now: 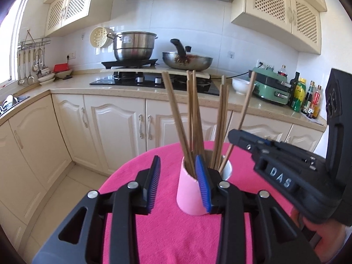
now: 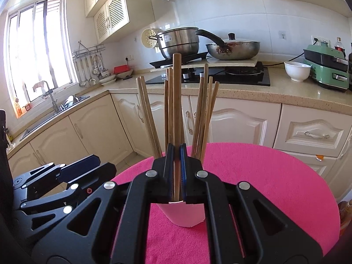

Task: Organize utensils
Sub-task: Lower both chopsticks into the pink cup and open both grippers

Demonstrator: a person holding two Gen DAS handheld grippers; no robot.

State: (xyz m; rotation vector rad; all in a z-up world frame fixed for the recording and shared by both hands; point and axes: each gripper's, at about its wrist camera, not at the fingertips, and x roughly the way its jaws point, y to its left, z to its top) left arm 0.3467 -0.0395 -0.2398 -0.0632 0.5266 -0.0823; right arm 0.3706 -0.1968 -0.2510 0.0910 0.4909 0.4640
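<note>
A white cup [image 1: 190,194] stands on a round table with a pink cloth [image 1: 176,237] and holds several wooden chopsticks [image 1: 193,118]. My left gripper [image 1: 179,180] is open and empty; its right finger sits in front of the cup. My right gripper [image 2: 176,151] is shut on one upright chopstick [image 2: 176,101] whose lower end reaches down into the cup [image 2: 184,214]. Other chopsticks [image 2: 203,114] fan out behind it. The right gripper also shows in the left wrist view [image 1: 233,135], over the cup from the right. The left gripper shows in the right wrist view [image 2: 88,165], at lower left.
Behind the table runs a kitchen counter [image 1: 72,82] with a hob, a steel pot [image 1: 134,46], a wok [image 1: 187,61], a white bowl [image 2: 297,70], a green appliance [image 2: 325,66] and bottles [image 1: 308,96]. A sink [image 2: 66,105] is at the left under the window.
</note>
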